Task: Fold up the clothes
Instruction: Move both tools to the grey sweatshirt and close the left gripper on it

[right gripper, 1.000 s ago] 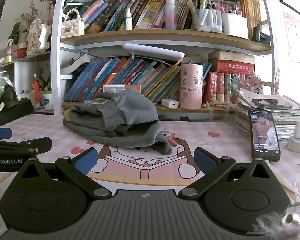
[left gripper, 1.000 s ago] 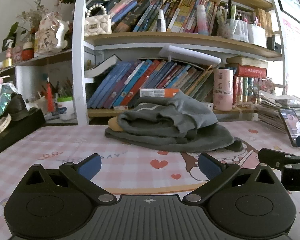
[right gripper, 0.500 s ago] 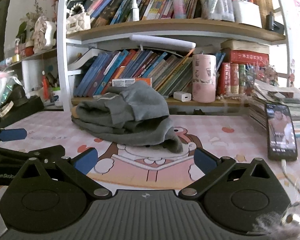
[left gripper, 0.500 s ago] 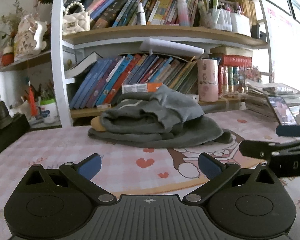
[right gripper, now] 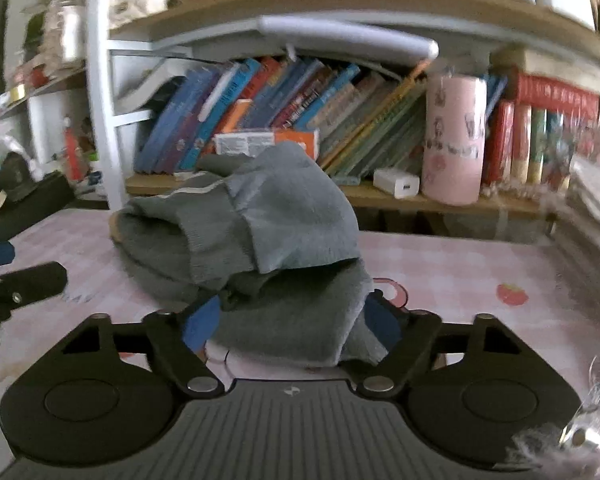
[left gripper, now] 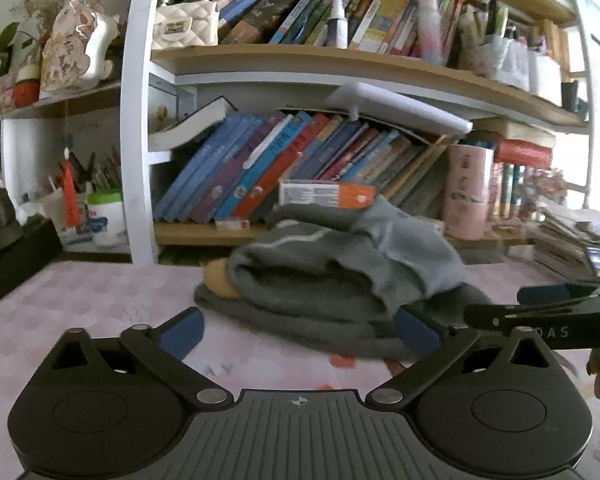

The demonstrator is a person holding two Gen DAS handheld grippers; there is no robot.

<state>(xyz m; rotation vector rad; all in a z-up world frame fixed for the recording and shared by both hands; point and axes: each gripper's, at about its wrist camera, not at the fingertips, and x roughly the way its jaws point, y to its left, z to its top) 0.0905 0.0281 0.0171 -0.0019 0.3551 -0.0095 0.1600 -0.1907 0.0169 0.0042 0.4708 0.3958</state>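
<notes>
A crumpled grey garment point(left gripper: 332, 276) lies in a heap on the pink checked table cover point(left gripper: 80, 300), in front of the bookshelf. It also shows in the right wrist view point(right gripper: 260, 240). My left gripper point(left gripper: 298, 326) is open, its blue pads just short of the garment's near edge. My right gripper point(right gripper: 292, 320) is open with its jaws on either side of the garment's near right corner. The right gripper's fingers point(left gripper: 540, 312) show at the right of the left wrist view.
A bookshelf point(left gripper: 340, 64) full of books stands right behind the garment. A pink cup point(right gripper: 454, 140) and a white charger point(right gripper: 396, 184) sit on its low shelf. A stack of papers point(left gripper: 576, 236) lies at the right. A dark box point(left gripper: 12, 264) stands at the left.
Both grippers have moved forward to the garment. The right gripper's jaws have narrowed and now straddle the garment's near corner.
</notes>
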